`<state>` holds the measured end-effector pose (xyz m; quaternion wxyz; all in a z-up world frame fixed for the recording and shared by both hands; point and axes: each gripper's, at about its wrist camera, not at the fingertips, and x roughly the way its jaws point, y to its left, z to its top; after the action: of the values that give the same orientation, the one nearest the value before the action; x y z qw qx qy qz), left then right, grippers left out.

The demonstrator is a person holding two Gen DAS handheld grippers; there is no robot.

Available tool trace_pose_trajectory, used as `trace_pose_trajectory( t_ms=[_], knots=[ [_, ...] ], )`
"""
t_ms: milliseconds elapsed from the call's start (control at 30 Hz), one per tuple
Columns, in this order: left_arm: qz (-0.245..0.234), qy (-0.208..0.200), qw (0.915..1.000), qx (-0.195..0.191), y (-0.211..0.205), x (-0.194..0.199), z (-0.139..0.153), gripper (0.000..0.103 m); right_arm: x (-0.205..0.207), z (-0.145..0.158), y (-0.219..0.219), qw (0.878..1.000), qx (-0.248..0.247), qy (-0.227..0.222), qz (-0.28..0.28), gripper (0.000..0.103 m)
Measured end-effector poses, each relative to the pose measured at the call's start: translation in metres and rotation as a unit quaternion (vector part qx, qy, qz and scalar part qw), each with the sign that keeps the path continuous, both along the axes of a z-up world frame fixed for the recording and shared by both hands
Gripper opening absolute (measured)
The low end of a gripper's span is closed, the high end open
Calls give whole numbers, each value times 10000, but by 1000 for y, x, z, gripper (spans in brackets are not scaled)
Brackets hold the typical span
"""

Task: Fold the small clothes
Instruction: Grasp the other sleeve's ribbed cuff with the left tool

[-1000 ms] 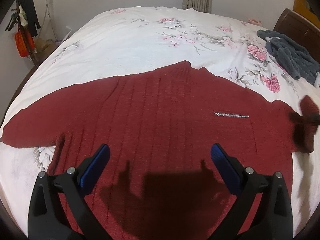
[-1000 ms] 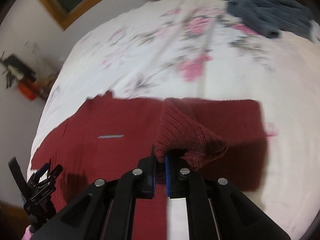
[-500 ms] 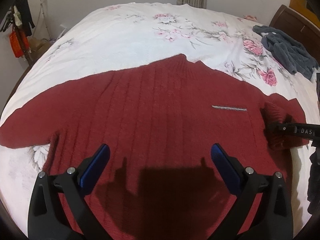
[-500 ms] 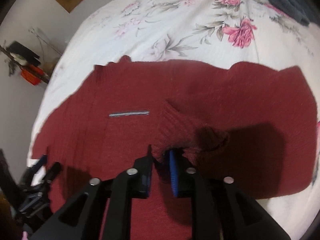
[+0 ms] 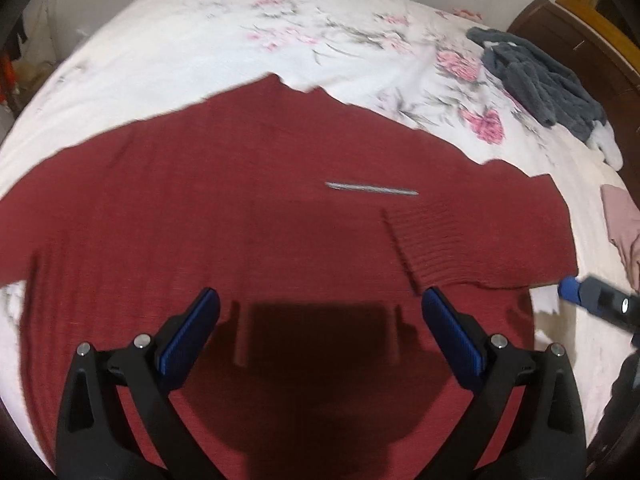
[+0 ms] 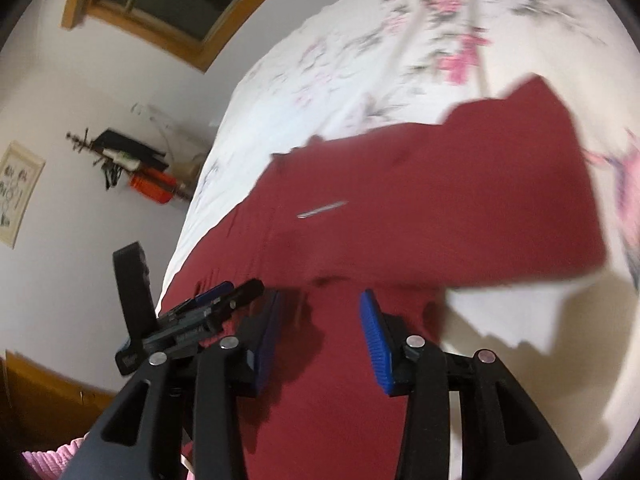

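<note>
Left wrist view: dark red ribbed knit sweater (image 5: 248, 208) lies flat on the floral white bedspread (image 5: 192, 40), one sleeve folded across it; left gripper (image 5: 320, 320) and right gripper (image 6: 320, 320) both spread, empty, above the sweater.

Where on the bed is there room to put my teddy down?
Beyond the red sweater, the flowery sheet lies bare toward the far wall. The right side is crowded: a grey garment and a pink cloth.
</note>
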<state>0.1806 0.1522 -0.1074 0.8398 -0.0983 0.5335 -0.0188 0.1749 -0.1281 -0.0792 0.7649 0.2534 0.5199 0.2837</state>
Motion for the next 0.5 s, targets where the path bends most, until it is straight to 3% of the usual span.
trace_pose_trajectory(
  t_ms=[233,400,467,500],
  knots=[
    [-80,580,9981,-210,-40,34,-34,100,-27,-18,-31,9996,-139,-9,-235,42],
    [-138,565,9981,-208,-59,50,-34,99,-37,-26,-37,9989,-406,-87,-215,42],
    [-157,573,9980,-228,-66,54,-33,88,-38,-28,-40,9988,-400,-94,-270,42],
    [-168,583,9980,-198,-69,55,-32,70,-38,-29,-43,9987,-381,-96,-316,42]
  ],
)
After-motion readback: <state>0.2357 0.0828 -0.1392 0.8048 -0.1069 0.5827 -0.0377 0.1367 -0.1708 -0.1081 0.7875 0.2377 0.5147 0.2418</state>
